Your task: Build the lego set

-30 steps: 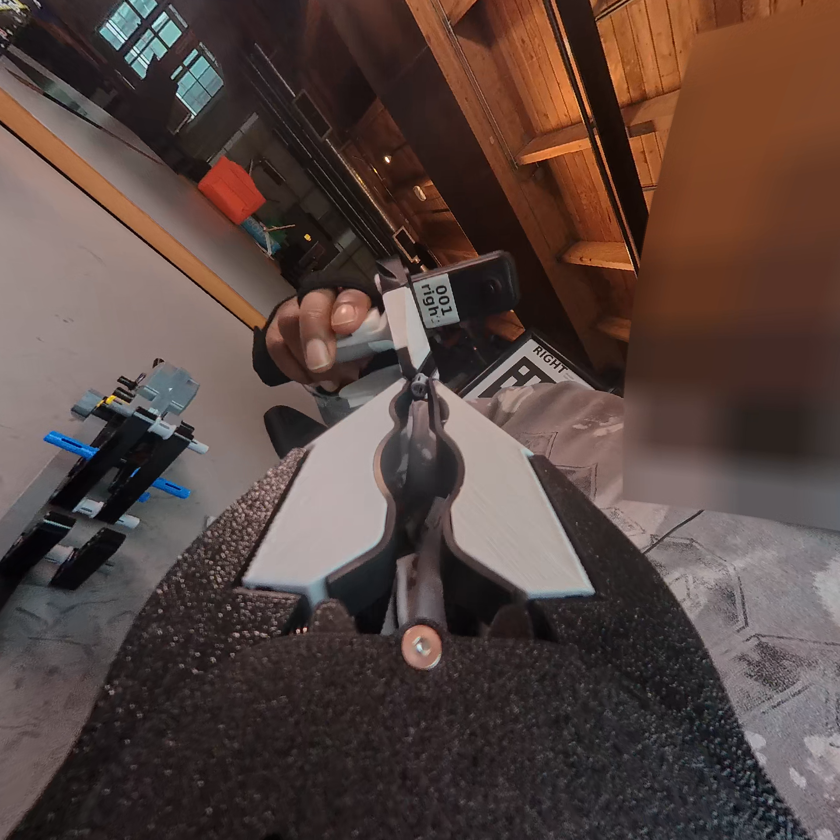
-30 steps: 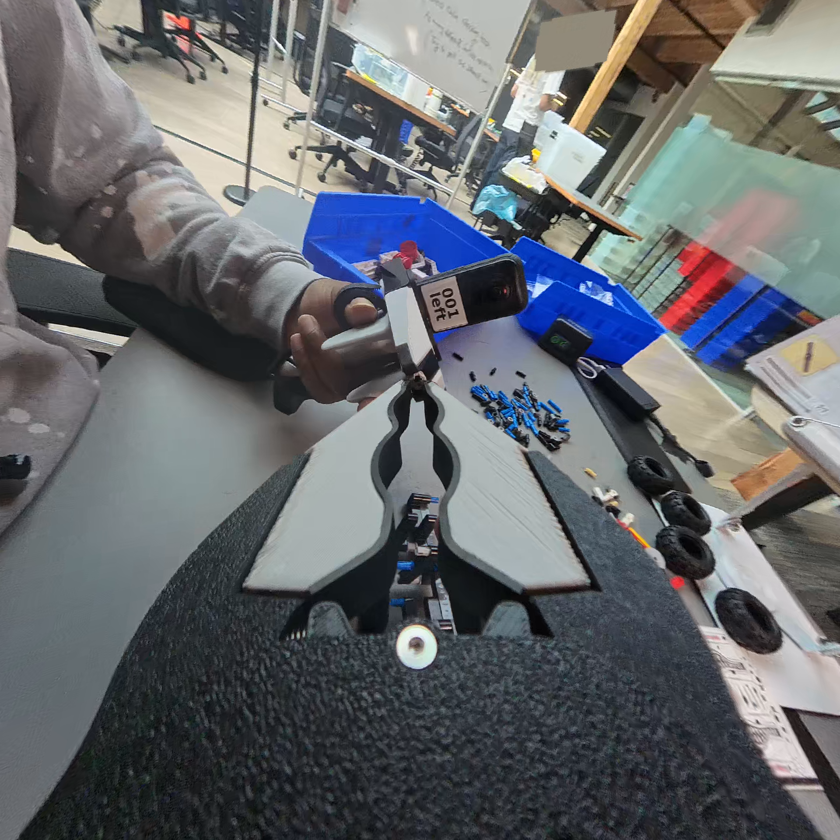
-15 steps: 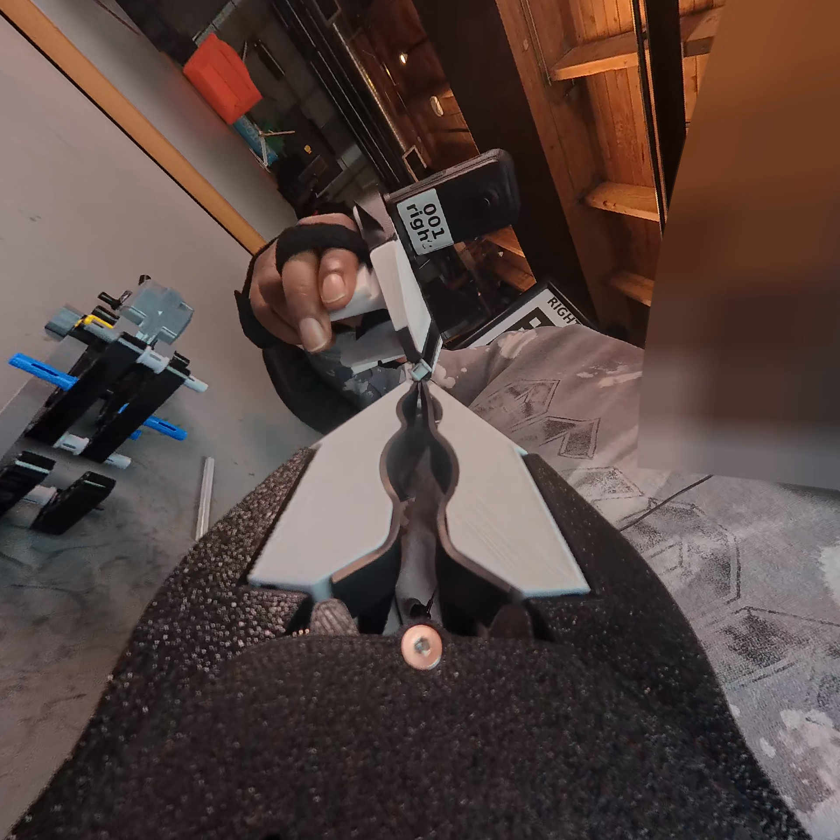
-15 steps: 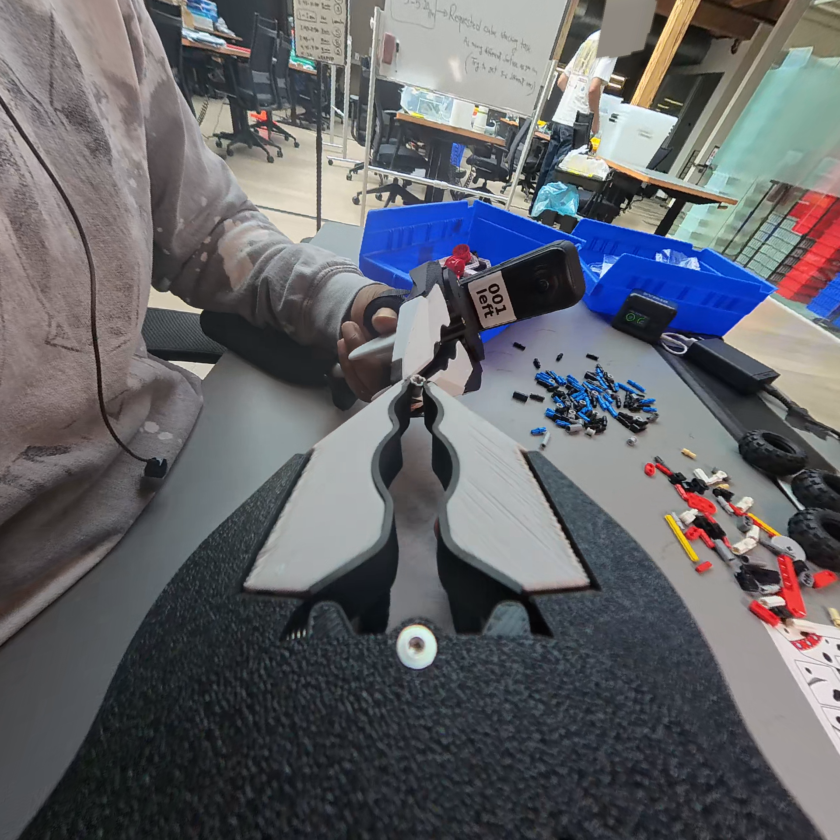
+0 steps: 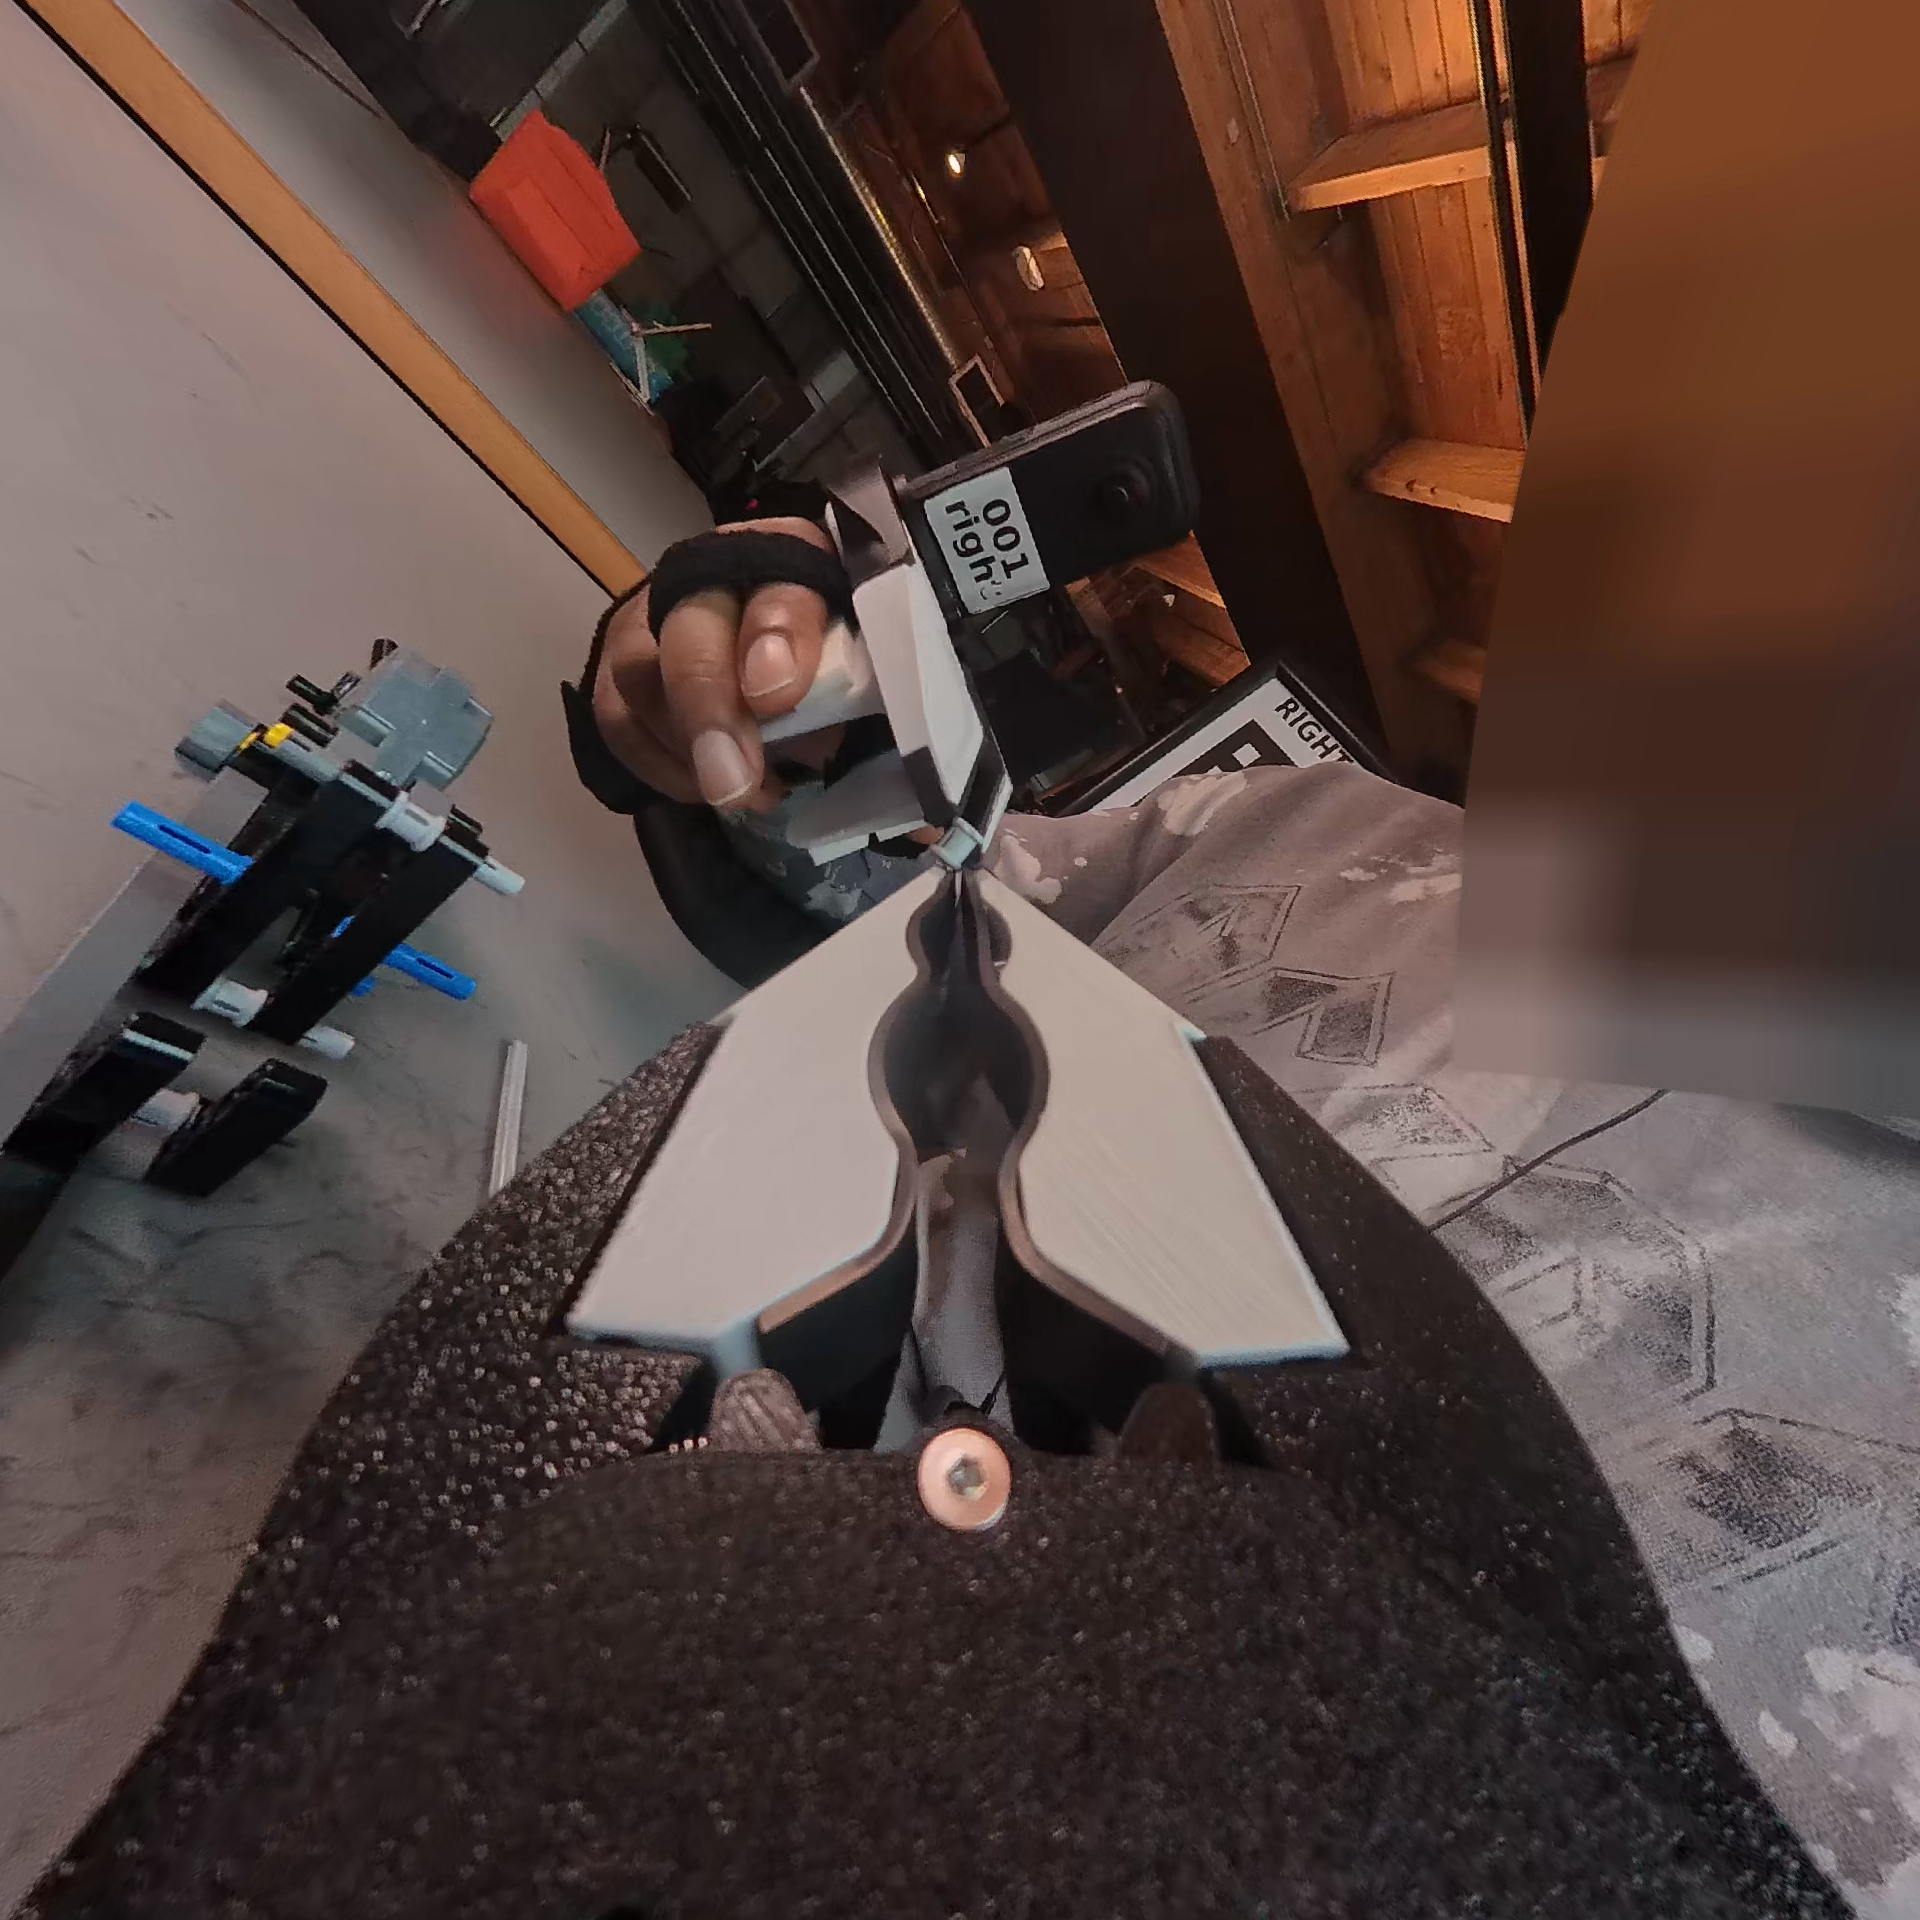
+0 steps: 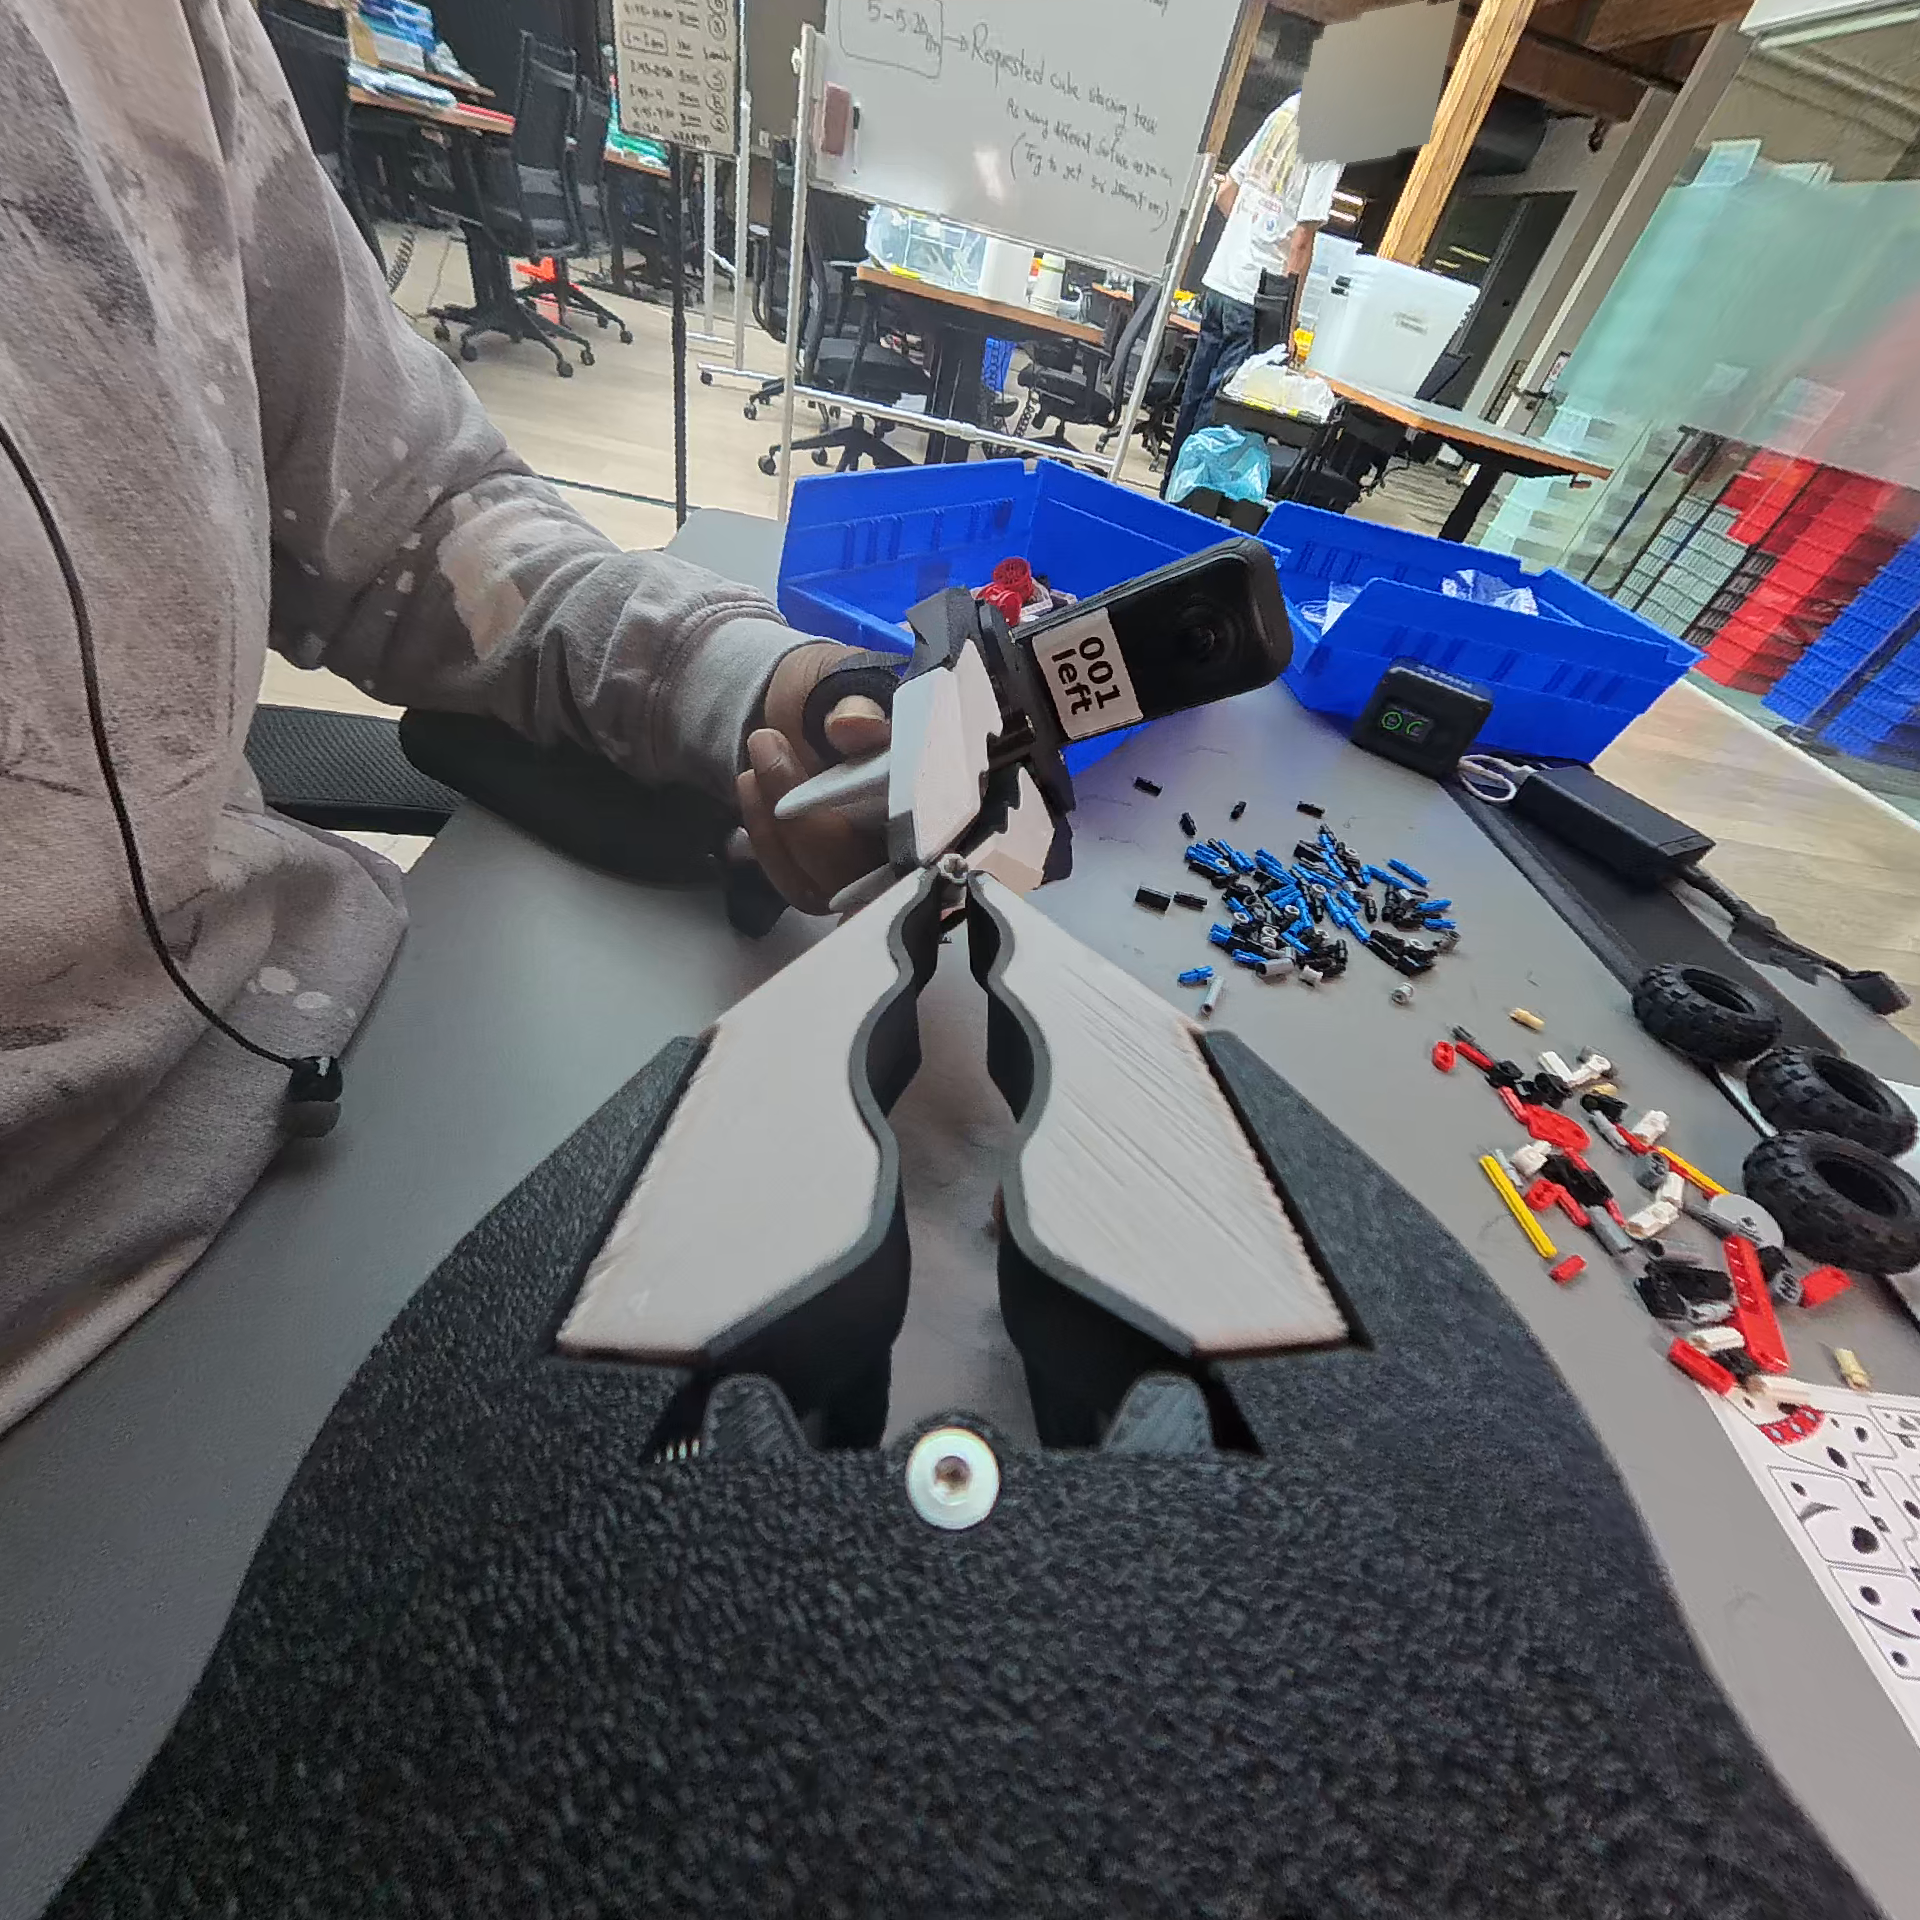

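L gripper tips together | R gripper clamped on sm grey lego piece | tips meet

Two claw tips meeting on small grey piece, loose lego parts

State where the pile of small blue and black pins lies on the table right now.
In the right wrist view, the pile of blue and black pins lies on the grey table, right of centre, in front of the blue bins and behind the red parts.
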`<state>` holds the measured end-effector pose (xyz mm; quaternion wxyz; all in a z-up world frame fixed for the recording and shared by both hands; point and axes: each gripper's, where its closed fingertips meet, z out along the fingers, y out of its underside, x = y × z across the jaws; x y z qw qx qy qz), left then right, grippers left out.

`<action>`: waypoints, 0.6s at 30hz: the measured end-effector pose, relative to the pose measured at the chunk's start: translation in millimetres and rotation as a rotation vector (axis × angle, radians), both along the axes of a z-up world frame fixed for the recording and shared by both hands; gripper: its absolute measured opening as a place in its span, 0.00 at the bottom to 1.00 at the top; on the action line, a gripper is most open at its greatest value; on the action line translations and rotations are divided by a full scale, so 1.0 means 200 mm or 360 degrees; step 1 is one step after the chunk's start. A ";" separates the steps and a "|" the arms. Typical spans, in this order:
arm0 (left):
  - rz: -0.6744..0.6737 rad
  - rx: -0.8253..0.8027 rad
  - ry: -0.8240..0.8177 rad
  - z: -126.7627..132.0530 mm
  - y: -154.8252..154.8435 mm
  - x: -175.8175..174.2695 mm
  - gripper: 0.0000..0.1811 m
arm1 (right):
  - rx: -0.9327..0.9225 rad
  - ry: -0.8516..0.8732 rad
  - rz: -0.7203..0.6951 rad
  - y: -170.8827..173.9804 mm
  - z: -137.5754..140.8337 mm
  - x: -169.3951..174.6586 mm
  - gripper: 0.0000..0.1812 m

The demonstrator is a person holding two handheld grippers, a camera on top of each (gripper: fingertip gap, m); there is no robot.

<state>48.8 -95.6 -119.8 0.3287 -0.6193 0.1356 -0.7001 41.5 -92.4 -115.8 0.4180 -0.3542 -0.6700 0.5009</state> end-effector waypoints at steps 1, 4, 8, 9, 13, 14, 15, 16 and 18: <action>0.0006 0.0009 -0.0001 0.00 0.00 -0.01 0.01 | 0.0005 0.0004 -0.0008 0.01 0.00 0.00 0.02; 0.0041 0.0027 0.0029 0.00 0.01 -0.02 0.04 | 0.0015 0.0018 -0.0024 0.01 0.01 0.01 0.02; 0.0030 0.0026 0.0001 0.01 0.01 -0.02 0.07 | 0.0059 0.0010 -0.0036 0.01 -0.01 0.00 0.02; 0.0024 0.0020 0.0002 0.01 0.01 -0.01 0.08 | 0.0063 0.0012 -0.0033 0.00 -0.01 0.00 0.02; -0.0002 0.0036 -0.0007 0.01 -0.01 0.00 0.07 | 0.0024 0.0043 0.0001 -0.02 0.01 0.00 0.02; -0.0004 0.0039 -0.0023 0.02 -0.01 0.00 0.06 | 0.0002 0.0056 0.0008 -0.03 0.02 0.00 0.02; -0.0007 0.0039 -0.0047 0.03 -0.01 0.00 0.06 | -0.0022 0.0073 0.0014 -0.03 0.02 0.00 0.02; -0.0012 0.0042 -0.0068 0.04 -0.02 0.00 0.06 | -0.0049 0.0093 0.0020 -0.04 0.04 0.00 0.02; -0.0023 0.0050 -0.0115 0.06 -0.02 0.00 0.05 | -0.0105 0.0134 0.0035 -0.05 0.06 0.00 0.02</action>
